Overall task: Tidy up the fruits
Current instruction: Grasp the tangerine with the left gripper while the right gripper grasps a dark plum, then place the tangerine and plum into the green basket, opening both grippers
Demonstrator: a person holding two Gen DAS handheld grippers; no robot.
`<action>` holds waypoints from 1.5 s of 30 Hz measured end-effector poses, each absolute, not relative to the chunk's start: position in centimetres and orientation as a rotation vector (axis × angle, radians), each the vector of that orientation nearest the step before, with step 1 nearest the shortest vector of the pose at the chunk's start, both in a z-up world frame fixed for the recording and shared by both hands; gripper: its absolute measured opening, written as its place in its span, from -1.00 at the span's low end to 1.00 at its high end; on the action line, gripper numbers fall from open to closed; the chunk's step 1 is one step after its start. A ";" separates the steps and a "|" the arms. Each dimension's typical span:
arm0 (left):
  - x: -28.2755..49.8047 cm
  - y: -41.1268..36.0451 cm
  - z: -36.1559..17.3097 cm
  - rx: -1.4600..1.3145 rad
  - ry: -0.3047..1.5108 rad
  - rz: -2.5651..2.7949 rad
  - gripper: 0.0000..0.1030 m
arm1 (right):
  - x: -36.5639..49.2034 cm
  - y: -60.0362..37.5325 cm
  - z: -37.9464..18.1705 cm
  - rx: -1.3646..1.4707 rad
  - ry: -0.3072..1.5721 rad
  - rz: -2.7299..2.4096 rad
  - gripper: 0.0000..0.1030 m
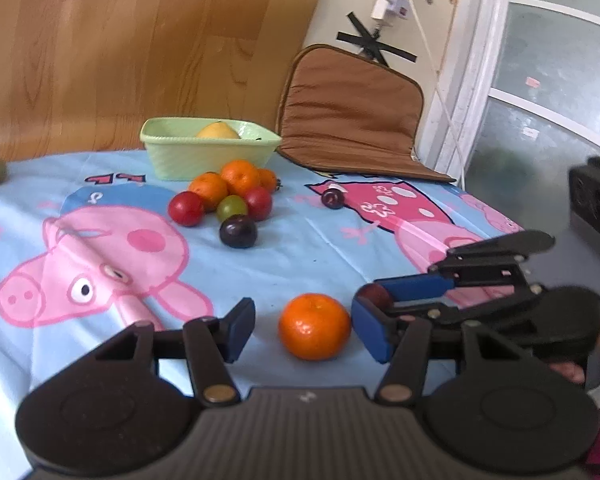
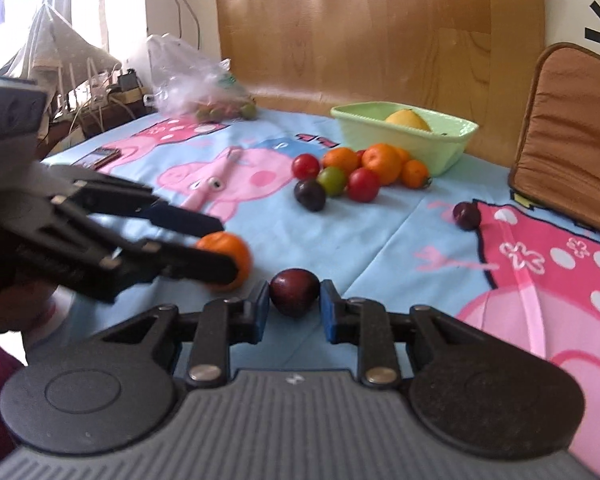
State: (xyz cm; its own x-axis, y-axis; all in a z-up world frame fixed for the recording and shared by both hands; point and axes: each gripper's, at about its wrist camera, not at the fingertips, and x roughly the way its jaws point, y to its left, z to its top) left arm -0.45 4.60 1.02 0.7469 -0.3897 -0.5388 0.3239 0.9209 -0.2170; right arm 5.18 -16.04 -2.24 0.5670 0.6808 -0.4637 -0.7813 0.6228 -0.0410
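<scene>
A mandarin [image 1: 314, 326] lies on the cartoon-print tablecloth between the fingers of my left gripper [image 1: 304, 320], which is open, with a gap at the left pad. My right gripper [image 2: 295, 304] is shut on a dark red plum [image 2: 295, 291] low over the cloth, just right of the mandarin [image 2: 236, 250]. In the left wrist view the right gripper [image 1: 374, 300] shows beside my right finger. Further back, a pile of mandarins, tomatoes, a green fruit and a dark plum [image 1: 238, 232] lies in front of a pale green basket [image 1: 172, 160] that holds a lemon [image 1: 217, 131].
A lone dark plum [image 1: 333, 199] lies to the right of the pile. A brown cushion [image 1: 352, 116] leans on the wall at the back right. A plastic bag of fruit [image 2: 204, 88] and a phone [image 2: 104, 156] lie at the far left. A wooden board stands behind the table.
</scene>
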 end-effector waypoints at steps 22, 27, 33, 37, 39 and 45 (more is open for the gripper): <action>1.9 6.3 2.1 -0.195 0.614 -0.401 -0.26 | 6.0 -16.0 -1.2 -0.156 0.418 0.843 -0.43; 5.4 7.3 5.0 -0.168 0.526 -0.380 -0.26 | 8.5 -14.7 1.6 -0.174 0.332 0.814 -0.43; 12.0 8.0 7.0 -0.129 0.483 -0.311 -0.25 | 15.0 -13.9 4.5 -0.109 0.271 0.721 -0.43; 16.3 7.9 7.0 -0.089 0.490 -0.262 -0.25 | 18.8 -13.5 5.0 -0.085 0.282 0.686 -0.43; 18.3 8.0 6.6 -0.081 0.507 -0.237 -0.25 | 20.4 -13.2 4.9 -0.082 0.301 0.669 -0.42; 22.8 8.6 5.1 -0.072 0.560 -0.189 -0.25 | 23.8 -12.4 4.3 -0.089 0.336 0.651 -0.42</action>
